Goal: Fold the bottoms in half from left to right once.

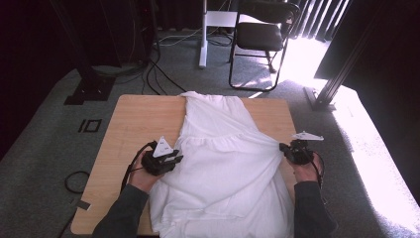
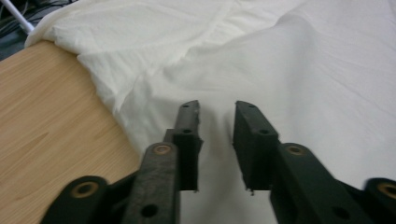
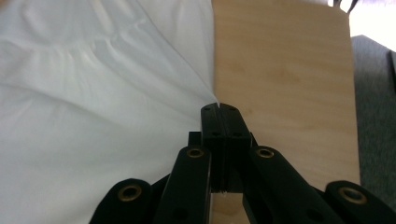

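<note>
Tension matters now: our right gripper [image 1: 286,148] pinches the white dress [image 1: 223,163] edge, so we pull gently. Our left gripper [image 2: 217,140] is spread above the cloth and must bite one layer only.

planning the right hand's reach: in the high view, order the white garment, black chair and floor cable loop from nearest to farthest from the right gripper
1. white garment, pinched in the right gripper at its edge.
2. black chair, beyond the table's far side.
3. floor cable loop, left of the table.

Left tongs [image 2: 215,140] parted above white garment [image 2: 280,70], nothing between the jaws; bare wooden table [image 2: 42,130] at left.
</note>
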The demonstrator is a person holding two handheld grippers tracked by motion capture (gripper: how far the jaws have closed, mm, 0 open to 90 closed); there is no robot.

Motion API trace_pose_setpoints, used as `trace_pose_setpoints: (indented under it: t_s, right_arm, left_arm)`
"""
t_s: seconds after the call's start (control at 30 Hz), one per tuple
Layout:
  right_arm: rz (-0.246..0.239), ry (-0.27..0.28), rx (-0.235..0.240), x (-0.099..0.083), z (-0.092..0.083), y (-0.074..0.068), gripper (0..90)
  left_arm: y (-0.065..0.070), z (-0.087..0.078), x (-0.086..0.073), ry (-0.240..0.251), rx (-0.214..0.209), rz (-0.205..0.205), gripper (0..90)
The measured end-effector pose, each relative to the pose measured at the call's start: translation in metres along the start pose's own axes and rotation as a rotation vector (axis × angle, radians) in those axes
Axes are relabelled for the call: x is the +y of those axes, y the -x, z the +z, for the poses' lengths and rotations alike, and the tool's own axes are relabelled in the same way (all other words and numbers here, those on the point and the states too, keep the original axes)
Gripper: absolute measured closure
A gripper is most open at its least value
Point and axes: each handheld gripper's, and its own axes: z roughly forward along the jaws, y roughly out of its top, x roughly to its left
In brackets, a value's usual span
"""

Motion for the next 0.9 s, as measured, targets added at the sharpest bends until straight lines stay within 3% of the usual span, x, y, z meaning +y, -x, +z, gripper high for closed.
trace_pose_setpoints:
  t_s: [0.07, 0.13, 0.23, 0.27, 0.3, 0.4, 0.47, 0.5, 0.53, 0.57, 0.6, 0.63, 0.67, 0.7, 0.73, 0.83, 0.9]
  right_arm:
    - [0.008, -0.034, -0.003, -0.007, 0.010, 0.004, 89.7]
    - [-0.007, -0.041, -0.016, -0.010, 0.013, 0.003, 78.0]
    - [-0.053, -0.017, -0.064, -0.012, 0.001, -0.008, 63.2]
    - [-0.053, -0.017, -0.064, -0.012, 0.001, -0.008, 63.2]
    - [-0.072, 0.004, -0.059, -0.015, -0.008, -0.015, 60.4]
    - [-0.159, 0.049, 0.020, -0.033, -0.036, -0.044, 57.7]
    - [-0.165, 0.054, 0.044, -0.038, -0.040, -0.049, 57.3]
    - [-0.185, 0.041, 0.130, -0.066, -0.053, -0.072, 53.2]
    - [-0.185, 0.041, 0.130, -0.066, -0.053, -0.072, 53.2]
    - [-0.214, 0.027, 0.159, -0.081, -0.057, -0.086, 49.9]
    - [-0.214, 0.027, 0.159, -0.081, -0.057, -0.086, 49.9]
    - [-0.247, 0.011, 0.216, -0.097, -0.060, -0.102, 46.3]
    - [-0.247, 0.011, 0.216, -0.097, -0.060, -0.102, 46.3]
    - [-0.259, -0.014, 0.262, -0.111, -0.059, -0.115, 41.6]
    - [-0.259, -0.014, 0.262, -0.111, -0.059, -0.115, 41.6]
    - [-0.312, -0.046, 0.318, -0.126, -0.053, -0.135, 35.7]
    - [-0.371, -0.043, 0.343, -0.130, -0.051, -0.153, 27.1]
  left_arm:
    - [0.000, -0.001, -0.005, -0.004, 0.015, -0.009, 64.1]
    - [-0.002, -0.005, -0.013, -0.014, 0.042, -0.018, 59.5]
    - [-0.005, -0.013, -0.026, -0.002, 0.048, -0.052, 55.6]
    - [-0.005, -0.013, -0.026, -0.002, 0.048, -0.052, 55.4]
    - [-0.007, -0.020, -0.035, 0.002, 0.051, -0.071, 55.4]
    - [-0.006, -0.027, -0.052, 0.000, 0.060, -0.096, 52.9]
    - [-0.005, -0.029, -0.058, -0.002, 0.059, -0.106, 51.7]
    - [-0.002, -0.034, -0.076, -0.020, 0.064, -0.132, 50.8]
    - [-0.002, -0.034, -0.076, -0.020, 0.064, -0.132, 50.2]
    - [0.000, -0.037, -0.086, -0.028, 0.069, -0.150, 48.6]
    - [0.000, -0.037, -0.086, -0.028, 0.069, -0.150, 47.8]
    - [0.001, -0.037, -0.096, -0.047, 0.065, -0.185, 47.1]
    - [0.001, -0.037, -0.096, -0.047, 0.065, -0.185, 44.8]
    - [0.003, -0.034, -0.106, -0.079, 0.061, -0.212, 42.0]
    - [0.003, -0.034, -0.106, -0.079, 0.061, -0.212, 40.7]
    - [0.004, -0.027, -0.116, -0.119, 0.068, -0.216, 36.1]
    - [0.004, -0.023, -0.120, -0.126, 0.053, -0.233, 34.4]
